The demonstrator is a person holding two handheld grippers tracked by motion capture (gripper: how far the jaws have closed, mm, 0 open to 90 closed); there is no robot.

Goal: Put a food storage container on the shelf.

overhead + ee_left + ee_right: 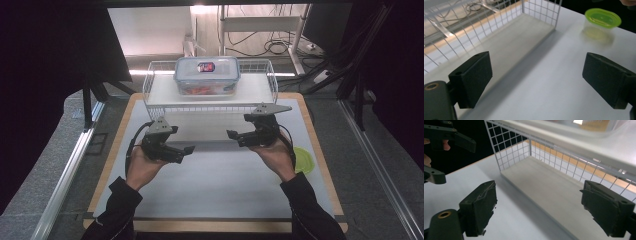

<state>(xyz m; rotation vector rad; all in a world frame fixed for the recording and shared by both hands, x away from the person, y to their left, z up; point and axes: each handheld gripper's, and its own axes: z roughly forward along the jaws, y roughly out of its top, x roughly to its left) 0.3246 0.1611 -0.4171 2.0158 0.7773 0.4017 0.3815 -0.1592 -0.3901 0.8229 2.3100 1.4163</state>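
Note:
A clear lidded box with orange contents stands on the top shelf of a white wire rack at the far side of the table. My left gripper hovers in front of the rack's left half and points right. My right gripper hovers in front of its right half and points left. The two face each other, apart. In the left gripper view my left gripper stands open over the white mat with nothing between its jaws. My right gripper is open too, empty, aimed at the rack's lower shelf.
A small clear tub with a green lid stands on the mat at the right, partly behind my right hand. The white mat lies on a wooden board. Dark panels, rails and cables surround the table.

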